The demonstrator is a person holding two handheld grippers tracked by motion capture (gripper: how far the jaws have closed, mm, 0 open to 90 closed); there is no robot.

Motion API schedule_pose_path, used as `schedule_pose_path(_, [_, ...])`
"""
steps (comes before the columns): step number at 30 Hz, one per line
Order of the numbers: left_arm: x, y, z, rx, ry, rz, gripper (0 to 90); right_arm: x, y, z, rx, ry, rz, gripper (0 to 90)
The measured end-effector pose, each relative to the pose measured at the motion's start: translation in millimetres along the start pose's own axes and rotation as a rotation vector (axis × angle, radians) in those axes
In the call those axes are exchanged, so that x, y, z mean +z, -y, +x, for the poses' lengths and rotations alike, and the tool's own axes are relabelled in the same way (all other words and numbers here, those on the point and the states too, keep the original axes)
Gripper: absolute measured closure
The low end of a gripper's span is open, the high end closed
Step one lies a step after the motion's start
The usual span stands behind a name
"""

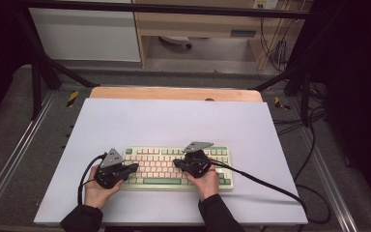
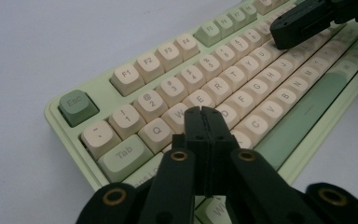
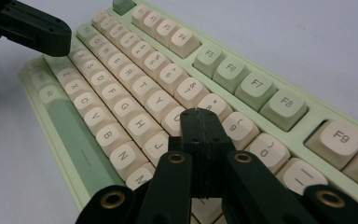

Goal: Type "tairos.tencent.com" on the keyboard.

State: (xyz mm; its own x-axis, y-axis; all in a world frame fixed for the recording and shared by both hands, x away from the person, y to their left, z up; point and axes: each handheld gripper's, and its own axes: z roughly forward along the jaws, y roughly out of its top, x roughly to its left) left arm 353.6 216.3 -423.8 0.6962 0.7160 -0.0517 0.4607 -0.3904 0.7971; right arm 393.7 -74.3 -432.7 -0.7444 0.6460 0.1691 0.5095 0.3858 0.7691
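Observation:
A pale green keyboard (image 1: 159, 164) with cream keys lies on the white mat (image 1: 174, 121), near its front edge. My left gripper (image 1: 136, 167) is shut with nothing in it, over the keyboard's left half. In the left gripper view its tip (image 2: 203, 112) sits just past the W key (image 2: 179, 114). My right gripper (image 1: 175, 163) is also shut and holds nothing, over the middle keys. In the right gripper view its tip (image 3: 200, 114) is between the 8 key (image 3: 214, 103) and the J key (image 3: 156, 147). I cannot tell whether either tip touches a key.
A hand holds each gripper, the forearms coming in from the bottom edge. A black cable (image 1: 270, 186) trails right across the mat. A wooden table edge (image 1: 174, 93) lies beyond the mat, with black frame bars (image 1: 43, 67) and loose cables (image 1: 314, 121) around it.

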Motion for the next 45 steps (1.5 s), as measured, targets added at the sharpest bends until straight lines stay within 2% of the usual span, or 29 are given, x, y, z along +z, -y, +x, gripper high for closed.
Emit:
schedule_pose_path(9, [-0.4,0.0,0.2,0.000,-0.001,-0.001,89.7,0.8,0.6,0.7,-0.014,-0.002,0.004,90.0])
schedule_pose_path(16, [-1.2,-0.4,-0.3,-0.001,-0.001,-0.004,89.7,-11.1,-2.5,2.6,-0.033,-0.009,0.005,90.0])
schedule_pose_path(26, [-0.6,-0.9,-2.2,0.006,-0.001,0.001,89.7,-22.6,-2.6,5.0,-0.057,-0.016,0.035,90.0])
schedule_pose_path(45, [3.5,-7.6,-13.1,0.027,0.003,0.006,89.7,-40.1,10.9,0.1,-0.043,-0.036,0.045,90.0])
